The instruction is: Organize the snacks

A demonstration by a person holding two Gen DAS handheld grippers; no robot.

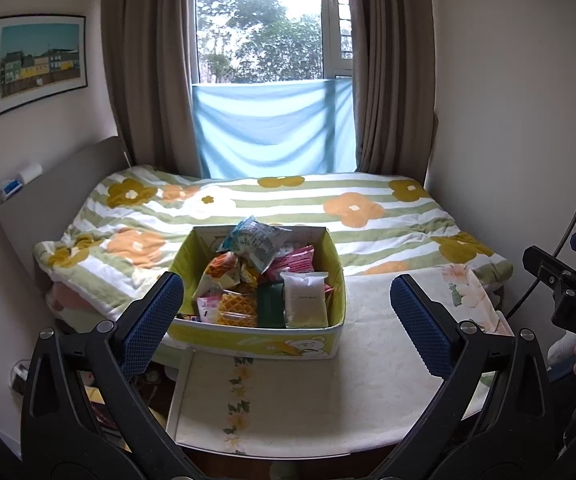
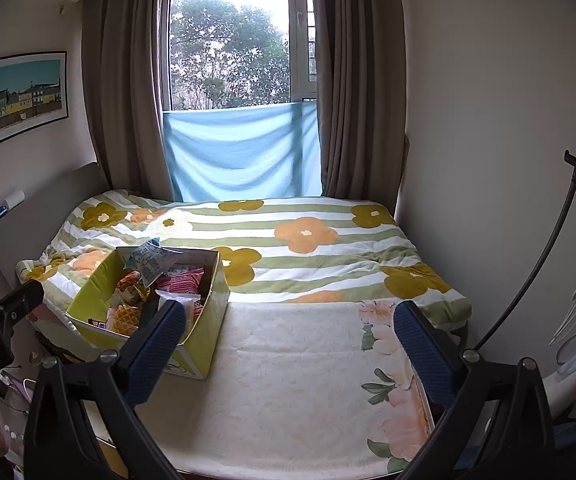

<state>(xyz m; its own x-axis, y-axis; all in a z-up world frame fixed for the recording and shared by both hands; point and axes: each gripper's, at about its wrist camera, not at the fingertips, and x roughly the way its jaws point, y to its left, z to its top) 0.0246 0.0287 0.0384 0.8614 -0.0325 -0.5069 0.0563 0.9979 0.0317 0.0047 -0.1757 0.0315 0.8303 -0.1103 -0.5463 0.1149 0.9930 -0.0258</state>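
A yellow-green cardboard box packed with snack packets sits at the far left part of a small table covered by a cream floral cloth, its back edge close to the bed. Inside the box, a white pouch stands upright at the front right beside a dark green packet; a waffle-print packet lies at the front left, a pink packet toward the back right, and a pale blue bag pokes above the rim at the rear. The left gripper hangs in front of the box with its blue-padded jaws spread wide, holding nothing. The right gripper hovers over the bare cloth to the right of the box, jaws likewise wide apart and empty. Behind the table lies a bed with a green-striped flower quilt, then a window framed by brown curtains, a light blue sheet draped across its lower half. A framed picture hangs on the left wall.
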